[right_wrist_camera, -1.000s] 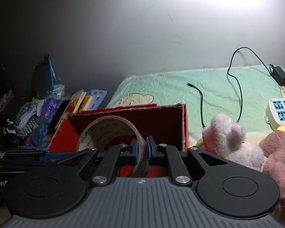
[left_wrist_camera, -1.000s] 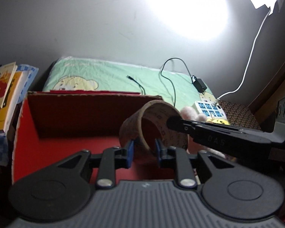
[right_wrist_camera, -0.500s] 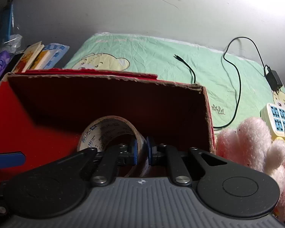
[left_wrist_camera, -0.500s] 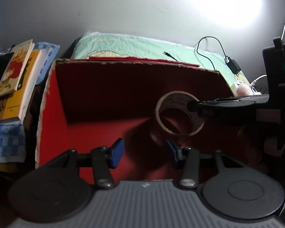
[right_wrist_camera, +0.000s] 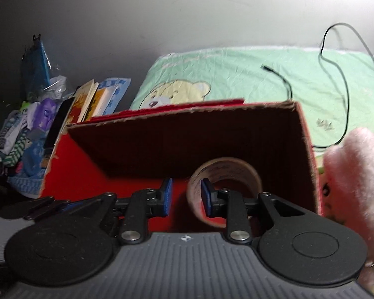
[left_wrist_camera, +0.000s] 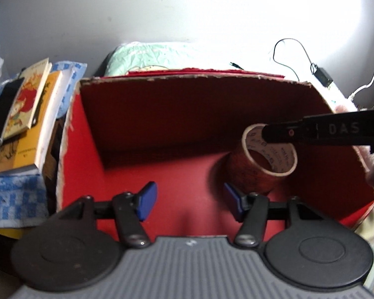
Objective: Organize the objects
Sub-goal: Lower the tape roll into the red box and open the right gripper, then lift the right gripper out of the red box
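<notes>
Left of the red cardboard box: stacked paperback books. Left gripper over the box floor, jaws opening, nothing between. 1 brown tape roll lies inside the box near its right wall. Right gripper opening, roll's wall between its pads, no longer pinched. Right of the box: fluffy pink plush toy.

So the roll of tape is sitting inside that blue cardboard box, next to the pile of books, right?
Not quite: the box is red, not blue. The left wrist view shows the roll of tape inside it, toward its right side, with the pile of books just outside its left wall.
</notes>
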Motion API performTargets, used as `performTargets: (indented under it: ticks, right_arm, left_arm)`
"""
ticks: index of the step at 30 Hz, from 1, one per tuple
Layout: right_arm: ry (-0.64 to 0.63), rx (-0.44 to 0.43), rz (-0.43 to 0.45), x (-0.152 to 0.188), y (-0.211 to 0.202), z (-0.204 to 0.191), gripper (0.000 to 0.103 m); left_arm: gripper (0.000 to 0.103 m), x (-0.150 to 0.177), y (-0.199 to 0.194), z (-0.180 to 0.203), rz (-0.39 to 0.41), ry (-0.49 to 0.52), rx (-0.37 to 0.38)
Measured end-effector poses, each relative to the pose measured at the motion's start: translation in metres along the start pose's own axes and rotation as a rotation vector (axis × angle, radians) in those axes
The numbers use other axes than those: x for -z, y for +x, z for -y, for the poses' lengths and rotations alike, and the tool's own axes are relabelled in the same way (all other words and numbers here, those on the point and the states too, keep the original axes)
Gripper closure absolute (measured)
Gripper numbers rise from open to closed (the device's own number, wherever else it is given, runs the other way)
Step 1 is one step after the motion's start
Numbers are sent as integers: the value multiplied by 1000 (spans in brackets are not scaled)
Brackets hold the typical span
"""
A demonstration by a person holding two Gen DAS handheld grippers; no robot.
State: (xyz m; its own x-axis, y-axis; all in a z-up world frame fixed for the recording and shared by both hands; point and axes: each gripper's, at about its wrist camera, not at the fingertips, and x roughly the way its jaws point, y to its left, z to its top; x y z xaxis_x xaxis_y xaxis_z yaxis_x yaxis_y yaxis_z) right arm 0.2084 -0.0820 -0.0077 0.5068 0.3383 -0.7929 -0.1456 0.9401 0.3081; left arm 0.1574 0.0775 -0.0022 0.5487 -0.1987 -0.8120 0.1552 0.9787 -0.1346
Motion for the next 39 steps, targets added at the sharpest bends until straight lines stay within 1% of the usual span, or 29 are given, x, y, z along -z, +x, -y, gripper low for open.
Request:
performTargets:
  ticks: [1,3,4,6,7,8,9,10,11,13,14,16,18,19,22,26,30,33,36,37,39]
  right_arm:
    - [13,-16,-41,1,5,0,75]
    - [61,-58,-96,3,16,3,75]
    - [81,-61,-119,3,22,5,75]
    - [123,-52,-157,2,34,11,80]
    - [141,-36,-164,3,34,15,81]
    - [153,-1,-157,6,30,20,81]
    - [164,29,-147,5,29,24,77]
    - [188,35,-136,7,25,29,78]
    - [188,25,-130,6,22,33,86]
    - [129,16,-145,8,19,33,89]
    - [77,41,-143,10,15,29,85]
    - [-46,88,-144,16,13,19,84]
    - [-105,91,-166,25,11,15,84]
    - [-115,84,-182,29,10,14,84]
    - [-91,33,-239,40,4,15,83]
    - [-109,38,-283,53,-3,15,83]
    - [-28,38,-319,60,-7,17,84]
    - [18,33,-332,69,-12,18,84]
    - [60,-4,-331,79,-20,22,83]
    - [64,-11,-316,81,-22,23,82]
    - [52,-2,-249,84,-28,23,81]
  left_arm:
    - [42,0,0,1,-6,10,-3]
    - [36,-2,2,4,-14,39,-21]
    - [34,-1,2,7,-11,58,-41]
    - [34,0,1,13,-1,103,-73]
    - [34,1,1,15,4,121,-82]
    - [34,2,0,17,8,137,-88]
    - [34,2,1,17,11,148,-90]
    - [34,2,1,17,14,156,-89]
    - [34,2,1,17,14,159,-89]
    - [34,2,2,16,16,168,-96]
    - [34,2,2,17,18,175,-101]
    - [34,3,3,18,21,191,-110]
    - [34,3,4,19,19,205,-109]
    - [34,4,4,20,21,213,-110]
    - [34,6,3,24,39,243,-124]
    - [34,8,2,29,58,301,-134]
    - [34,9,2,30,48,343,-122]
    - [34,11,1,29,37,367,-111]
    - [34,16,-2,27,26,379,-88]
    - [33,16,-2,27,22,377,-90]
    - [31,13,0,29,10,366,-129]
